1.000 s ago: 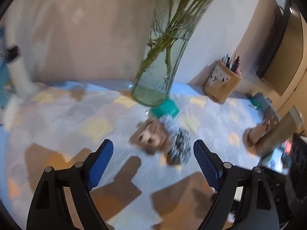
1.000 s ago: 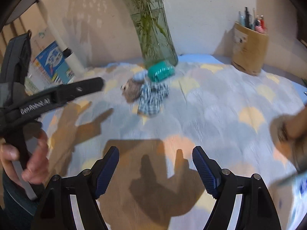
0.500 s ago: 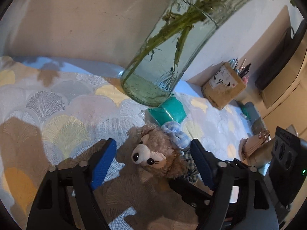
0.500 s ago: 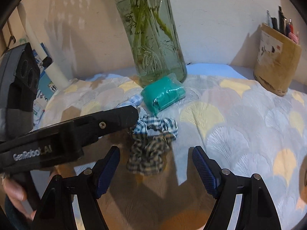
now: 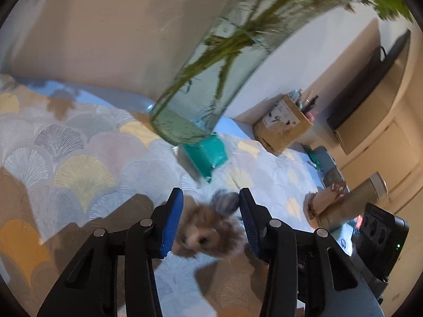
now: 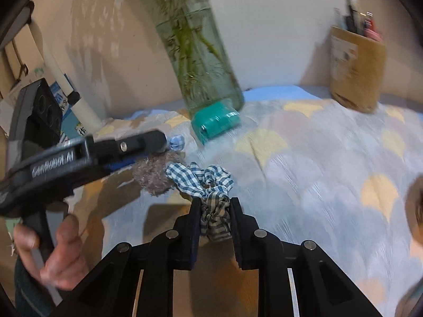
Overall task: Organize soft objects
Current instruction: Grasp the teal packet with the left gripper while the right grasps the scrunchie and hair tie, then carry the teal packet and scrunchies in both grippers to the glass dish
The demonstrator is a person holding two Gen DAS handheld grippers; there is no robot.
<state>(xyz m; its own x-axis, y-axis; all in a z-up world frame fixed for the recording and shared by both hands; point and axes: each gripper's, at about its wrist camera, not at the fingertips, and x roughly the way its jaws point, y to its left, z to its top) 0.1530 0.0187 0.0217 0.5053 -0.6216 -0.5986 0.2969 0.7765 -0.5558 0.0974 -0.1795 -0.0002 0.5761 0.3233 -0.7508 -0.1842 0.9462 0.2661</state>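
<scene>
1. The left gripper [image 5: 210, 218] sits low and centre in the left wrist view. Its blue pads [image 5: 173, 224] stand on either side of the plush bear [image 5: 208, 233]. The jaws are narrowed around the toy's head, apparently pressing the fur. Judgement: gripping the head gives the pads a bulky, compressible mass to hold.

2. The right gripper [image 6: 214, 216] sits low and centre in the right wrist view. Its jaws are nearly together, clamped on the lower end of the checked cloth [image 6: 208, 185]. The upper folds of the cloth spread out beyond the fingertips, touching the bear's fur. Judgement: pinching one end lets the rest trail freely when lifted.

3. The bear and the cloth lie together on the patterned tablecloth [image 6: 330, 158]. Each tool takes one item, so the two can be drawn apart.

4. A teal packet [image 6: 215, 124] lies at the foot of the glass vase [image 6: 203, 74], above centre in the right wrist view. It is untouched.

5. Hazard, as a judgement: the vase holds water and stems and stands near both tools. Lift away from it.

6. A pen holder [image 6: 355, 71] stands at the upper right, well apart from the work.
</scene>
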